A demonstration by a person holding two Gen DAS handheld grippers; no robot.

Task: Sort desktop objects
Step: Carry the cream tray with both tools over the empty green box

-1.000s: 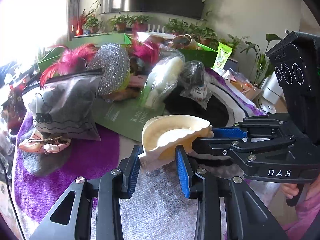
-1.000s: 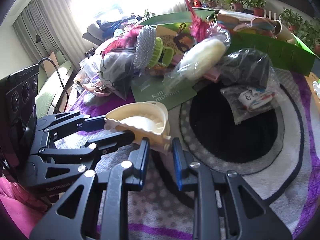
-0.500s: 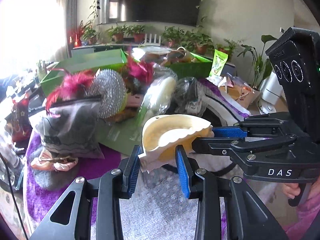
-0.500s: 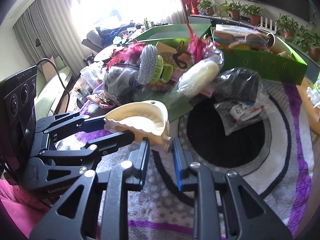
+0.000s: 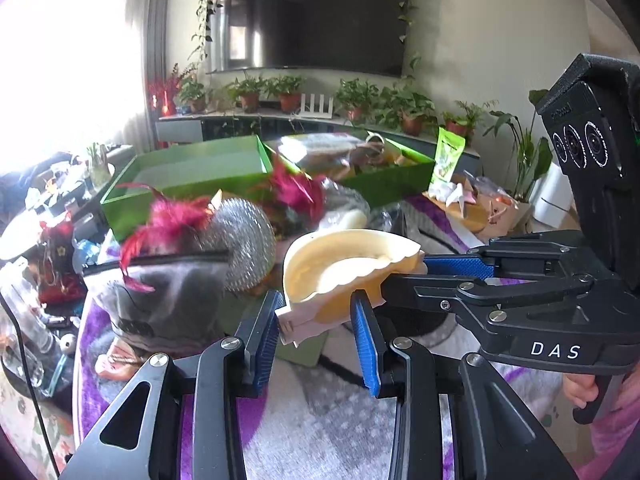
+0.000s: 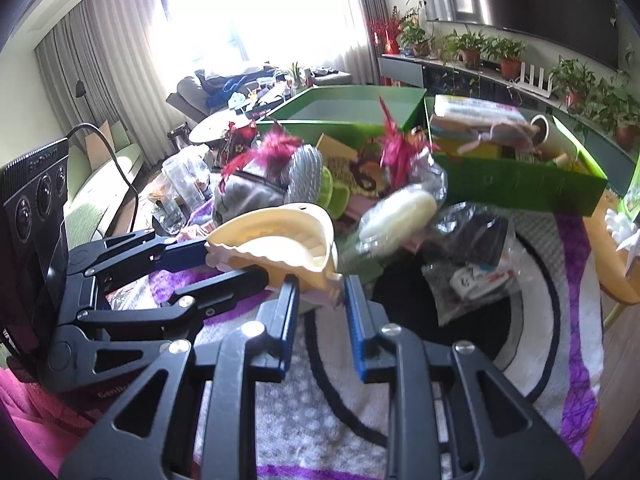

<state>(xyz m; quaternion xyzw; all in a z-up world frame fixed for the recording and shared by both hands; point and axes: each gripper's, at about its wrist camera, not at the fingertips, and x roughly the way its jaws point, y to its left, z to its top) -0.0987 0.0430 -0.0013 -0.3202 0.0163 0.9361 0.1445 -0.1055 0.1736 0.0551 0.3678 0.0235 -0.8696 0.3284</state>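
Note:
A cream shell-shaped plastic mould (image 5: 340, 268) (image 6: 280, 236) hangs in the air above the rug, held from two sides. My left gripper (image 5: 316, 320) is shut on its pale hinge end, blue pads pressed on either side. My right gripper (image 6: 320, 308) is shut on the other end of the mould. In the left wrist view the right gripper (image 5: 404, 274) reaches in from the right; in the right wrist view the left gripper (image 6: 236, 264) reaches in from the left. A hand (image 5: 580, 388) holds the right gripper's handle.
Behind the mould lies a pile: a silver scouring ball (image 5: 244, 240), red feathers (image 5: 168, 220), a grey zip pouch (image 5: 168, 300), a bagged white roll (image 6: 400, 216) and a black bag (image 6: 480, 236). Two green boxes (image 5: 192, 176) (image 6: 520, 184) stand further back. A rug with a black circle (image 6: 432, 320) lies below.
Both grippers have risen together with the mould still held. The pile and rug have dropped lower in both views, and the wall screen and plants have come into sight.

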